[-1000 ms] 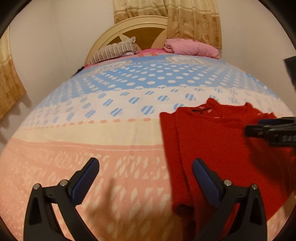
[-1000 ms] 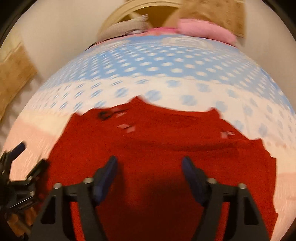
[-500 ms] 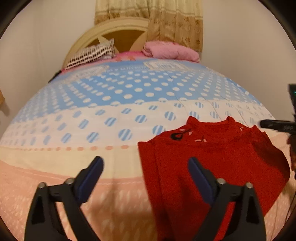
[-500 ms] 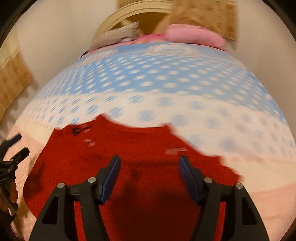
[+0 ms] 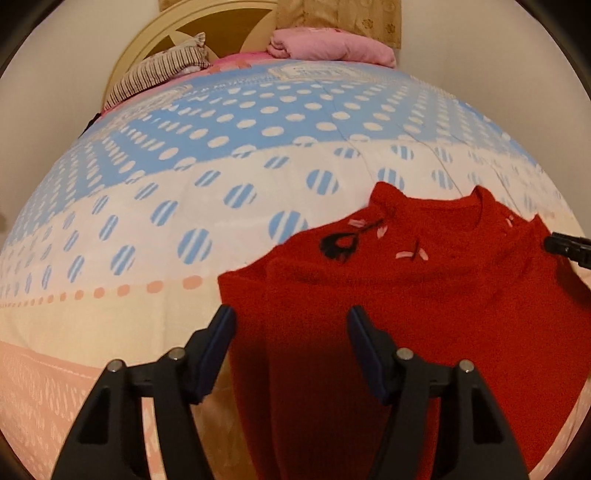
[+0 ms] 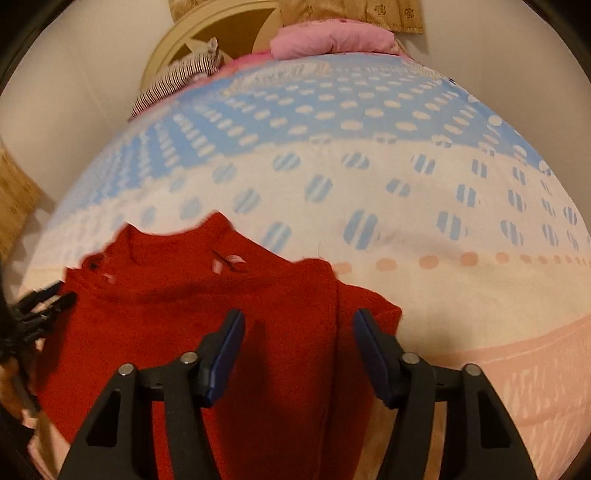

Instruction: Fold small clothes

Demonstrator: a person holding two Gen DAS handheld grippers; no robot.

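A small red knit sweater (image 5: 424,295) lies flat on the bed, neck away from me, both sides folded inward. It has a black motif and pink stitches near the collar. My left gripper (image 5: 291,332) is open, hovering over the sweater's folded left edge. My right gripper (image 6: 299,332) is open, hovering over the sweater (image 6: 221,314) at its folded right edge. Each gripper's tips show at the edge of the other's view: the right gripper (image 5: 565,247), the left gripper (image 6: 40,302). Neither holds anything.
The bed sheet (image 5: 184,184) has blue, white and pink dotted bands. A striped pillow (image 5: 159,74) and a folded pink blanket (image 5: 328,44) lie by the headboard (image 5: 221,22). Curtains hang behind. Walls stand close on both sides.
Both grippers have shifted: the left one moved right over the sweater's left edge, the right one moved right to its right edge. The left jaws stand narrower than before.
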